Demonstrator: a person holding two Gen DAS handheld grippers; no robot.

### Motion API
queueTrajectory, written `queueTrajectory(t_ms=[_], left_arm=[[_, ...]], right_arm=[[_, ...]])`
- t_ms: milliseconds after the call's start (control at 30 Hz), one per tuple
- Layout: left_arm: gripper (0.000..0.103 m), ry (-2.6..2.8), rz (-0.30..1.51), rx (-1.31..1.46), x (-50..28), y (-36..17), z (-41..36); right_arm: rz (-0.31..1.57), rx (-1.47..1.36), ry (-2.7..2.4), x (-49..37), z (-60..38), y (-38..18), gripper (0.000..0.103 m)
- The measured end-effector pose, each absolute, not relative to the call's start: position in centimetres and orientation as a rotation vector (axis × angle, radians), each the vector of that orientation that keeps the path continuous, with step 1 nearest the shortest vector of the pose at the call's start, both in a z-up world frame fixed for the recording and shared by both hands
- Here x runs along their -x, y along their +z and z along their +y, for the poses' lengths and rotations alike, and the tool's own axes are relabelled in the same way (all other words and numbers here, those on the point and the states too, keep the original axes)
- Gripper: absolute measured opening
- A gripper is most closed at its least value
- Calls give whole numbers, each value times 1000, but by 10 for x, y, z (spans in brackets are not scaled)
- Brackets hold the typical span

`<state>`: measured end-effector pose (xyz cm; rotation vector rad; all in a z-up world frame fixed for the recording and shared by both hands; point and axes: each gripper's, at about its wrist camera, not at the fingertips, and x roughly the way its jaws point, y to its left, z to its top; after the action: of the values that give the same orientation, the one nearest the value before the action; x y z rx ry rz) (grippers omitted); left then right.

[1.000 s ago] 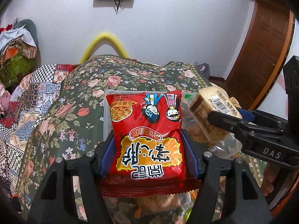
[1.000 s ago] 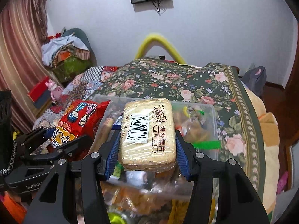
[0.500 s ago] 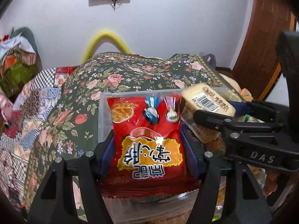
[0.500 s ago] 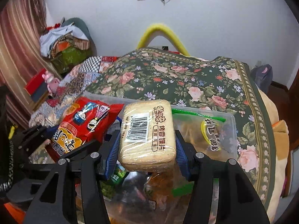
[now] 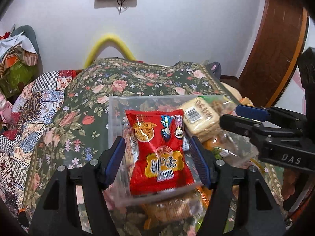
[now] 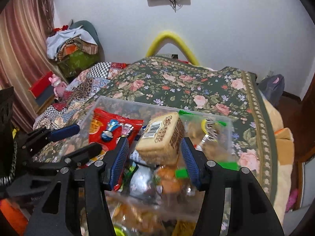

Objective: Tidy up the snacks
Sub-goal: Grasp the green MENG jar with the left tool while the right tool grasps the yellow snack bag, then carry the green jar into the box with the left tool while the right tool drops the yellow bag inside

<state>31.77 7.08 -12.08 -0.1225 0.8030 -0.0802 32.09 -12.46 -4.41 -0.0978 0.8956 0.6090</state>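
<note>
A floral bedspread (image 5: 137, 82) covers the bed in both views, and on it sits a clear plastic bin (image 5: 118, 106) whose far wall and left corner show plainly from the left wrist, while the right wrist view looks across its far rim (image 6: 137, 104) and down into its crowded contents. Only the right wrist view takes in the striped curtain (image 6: 21, 39) and the heap of clothes (image 6: 72, 43) at the far left; only the left wrist view shows the brown wooden door (image 5: 275, 49) at the right. Inside the bin, the red noodle packet (image 5: 160, 153) lies between the spread blue pads of the left gripper (image 5: 157, 163), with a gap on each side, so the jaws stand released around it; from the right wrist its upper end (image 6: 112, 125) is seen lying just beside the left wall of the bin. The pale biscuit pack (image 6: 159, 137) sits tilted in the bin between the parted pads of the right gripper (image 6: 155, 157), which is also let go, the left pad clear of it and the right pad near its side. From the left wrist the same pack (image 5: 200, 118) is seen touching the packet's right top corner, with the right gripper's black finger (image 5: 246, 125) beside it. Smaller bagged snacks with green seals (image 6: 212, 133) fill the right of the bin, blurred.
</note>
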Motion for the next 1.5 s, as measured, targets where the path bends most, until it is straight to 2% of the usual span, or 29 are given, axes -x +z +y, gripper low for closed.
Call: queueTrajectory(t_ms=[333, 400, 467, 967, 1033, 1133, 1200, 1233, 1333, 1367, 1433, 1500], left_arm=[[69, -112, 815, 113, -268, -111, 57], [69, -121, 821, 112, -259, -113, 52], [69, -131, 833, 114, -251, -117, 43], [69, -205, 978, 146, -240, -173, -2], [69, -208, 985, 141, -241, -178, -6], [69, -204, 988, 119, -239, -186, -14], [69, -202, 991, 105, -238, -190, -21], [69, -202, 993, 98, -238, -192, -22], [56, -207, 992, 86, -235, -198, -28], [46, -209, 997, 85, -235, -200, -30], [46, -209, 990, 84, -234, -200, -29], [45, -214, 980, 81, -231, -199, -29]], right_arm=[[851, 82, 591, -278, -168, -28, 58], [865, 83, 578, -272, -178, -34, 65], [873, 94, 548, -266, -188, -42, 68], [1038, 42, 448, -274, -222, -119, 70], [1053, 28, 454, -276, -221, -126, 67], [1057, -15, 466, -277, -221, -128, 57], [1057, -49, 471, -278, -223, -128, 47], [1060, -60, 476, -277, -223, -128, 47], [1054, -70, 469, -275, -224, -129, 45], [1054, -71, 469, -275, -224, -129, 44], [1052, -76, 467, -275, -224, -129, 39], [1051, -79, 465, -277, -226, -129, 28]])
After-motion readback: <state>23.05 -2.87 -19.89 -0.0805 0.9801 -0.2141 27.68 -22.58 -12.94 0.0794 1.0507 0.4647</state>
